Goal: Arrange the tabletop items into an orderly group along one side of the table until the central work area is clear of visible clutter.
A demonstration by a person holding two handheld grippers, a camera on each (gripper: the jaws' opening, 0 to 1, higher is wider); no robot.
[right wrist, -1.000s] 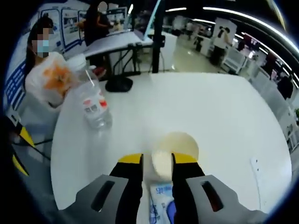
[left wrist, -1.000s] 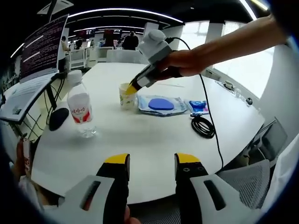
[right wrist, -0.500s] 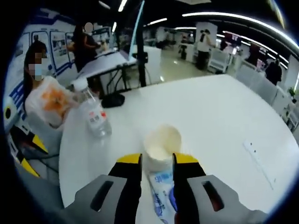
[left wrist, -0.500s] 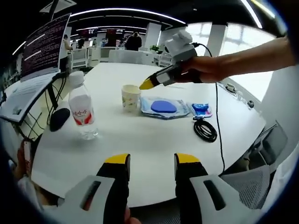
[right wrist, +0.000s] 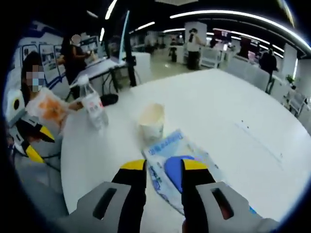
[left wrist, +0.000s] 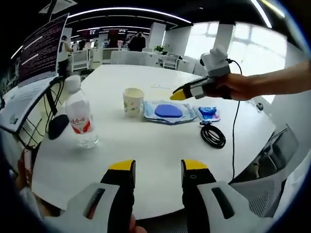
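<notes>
On the white desk, the paper cup stands beside the blue-and-white packet, the water bottle well apart. The right gripper hovers above the packet, jaws parted and empty. The left gripper is likewise parted, empty.

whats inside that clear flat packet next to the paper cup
A round blue item shows through the clear packet, which lies flat on the white table beside the paper cup. What the blue item is cannot be told, and anything beneath it is covered.
</notes>
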